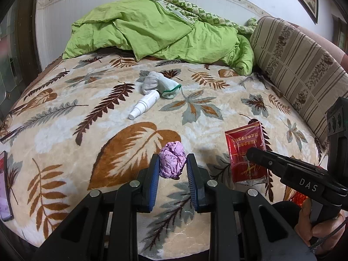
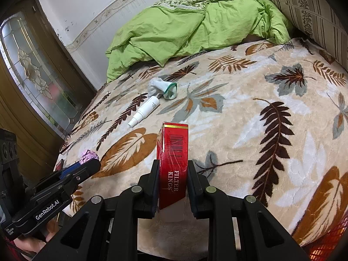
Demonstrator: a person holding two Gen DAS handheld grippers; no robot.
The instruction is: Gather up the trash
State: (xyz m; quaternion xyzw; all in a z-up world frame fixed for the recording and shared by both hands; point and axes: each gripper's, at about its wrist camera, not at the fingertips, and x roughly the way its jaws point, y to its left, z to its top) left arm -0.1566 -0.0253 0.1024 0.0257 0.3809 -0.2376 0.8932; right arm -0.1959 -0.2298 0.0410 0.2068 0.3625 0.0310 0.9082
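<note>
A crumpled pink paper ball (image 1: pixel 172 160) sits between the blue pads of my left gripper (image 1: pixel 172 166), which is shut on it above the leaf-patterned blanket (image 1: pixel 91 117). The same ball (image 2: pixel 88 154) shows at the left gripper's tip in the right wrist view. My right gripper (image 2: pixel 173 174) is shut on a red cigarette pack (image 2: pixel 174 158), held on edge with the barcode side up. In the left wrist view that pack (image 1: pixel 245 152) is gripped by the right gripper (image 1: pixel 252 153) at the right. A white spray bottle (image 1: pixel 144 106) lies mid-bed beside a white sock (image 1: pixel 161 84).
A green quilt (image 1: pixel 156 30) is heaped at the bed's far end, with a striped cushion (image 1: pixel 298 69) along the right side. A phone (image 1: pixel 4 187) lies at the left bed edge. A wooden glass-panelled door (image 2: pixel 32 80) stands left of the bed. Something red and meshed (image 2: pixel 330 239) is at bottom right.
</note>
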